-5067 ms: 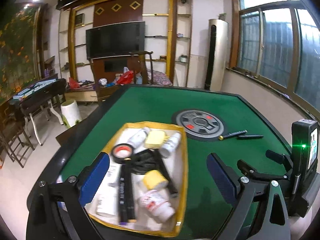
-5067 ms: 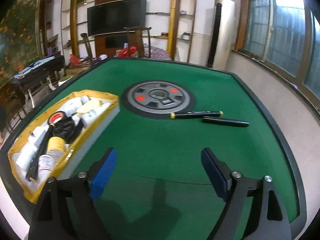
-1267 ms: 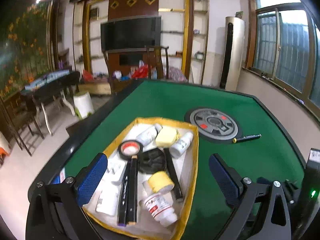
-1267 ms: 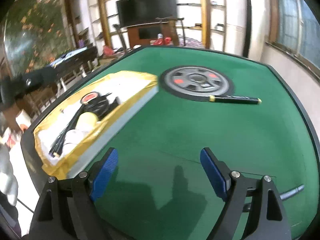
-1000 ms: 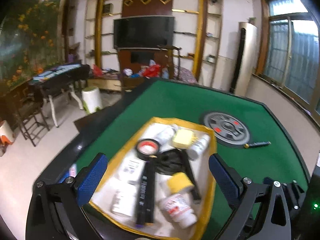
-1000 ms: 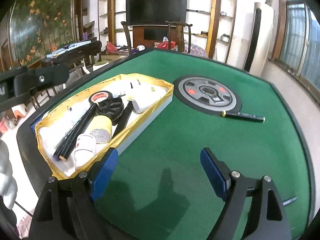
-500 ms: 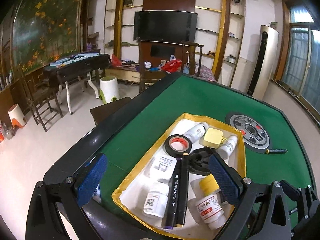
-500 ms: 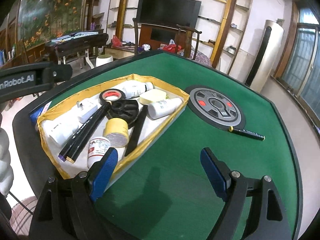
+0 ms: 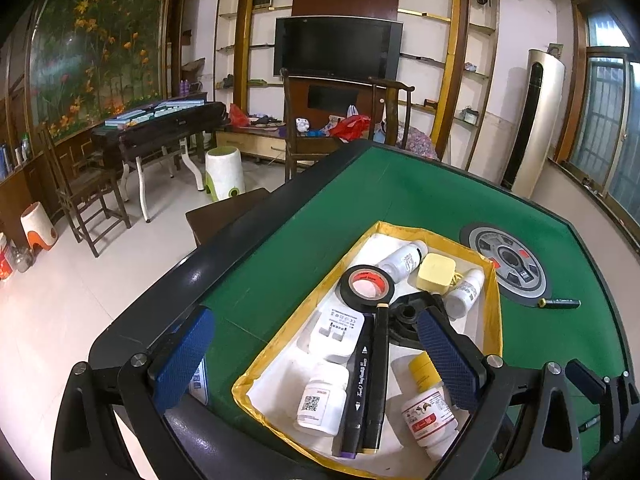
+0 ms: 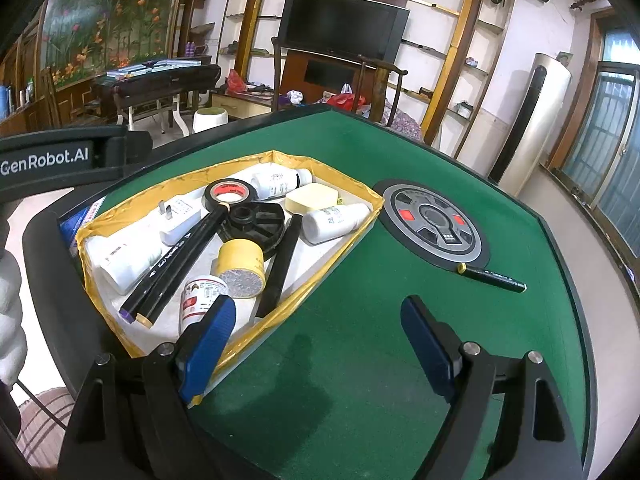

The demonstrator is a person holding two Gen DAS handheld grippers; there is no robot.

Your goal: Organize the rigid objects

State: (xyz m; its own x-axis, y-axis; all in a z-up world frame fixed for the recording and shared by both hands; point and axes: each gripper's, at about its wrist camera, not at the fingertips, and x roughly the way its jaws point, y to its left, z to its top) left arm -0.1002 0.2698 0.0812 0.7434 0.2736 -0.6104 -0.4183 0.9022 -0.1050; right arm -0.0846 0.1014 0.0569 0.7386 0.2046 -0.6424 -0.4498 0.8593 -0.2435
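Observation:
A yellow-rimmed tray (image 9: 495,312) (image 10: 340,242) on the green table holds several things: white bottles (image 9: 320,400), black markers (image 10: 180,254), a black tape roll (image 9: 366,282), a yellow tape roll (image 10: 242,268), a black spool (image 10: 256,220), a white plug (image 9: 338,326) and a yellow box (image 9: 436,272). One black pen (image 10: 492,276) (image 9: 558,303) lies on the felt by the grey dial. My left gripper (image 9: 316,360) hovers open over the tray's near end. My right gripper (image 10: 320,344) hangs open over bare felt beside the tray's right rim, nothing between its pads.
A round grey dial (image 10: 434,224) is set into the table's middle. The black table rim (image 9: 208,264) drops to the floor on the left. Chairs, a stool (image 9: 224,172) and a dark side table stand beyond. A person's white-gloved hand (image 10: 10,308) shows at the left edge.
Both views have swung left, so the tray now sits further right in the left view and nearer in the right view. One of the two pens on the felt is gone.

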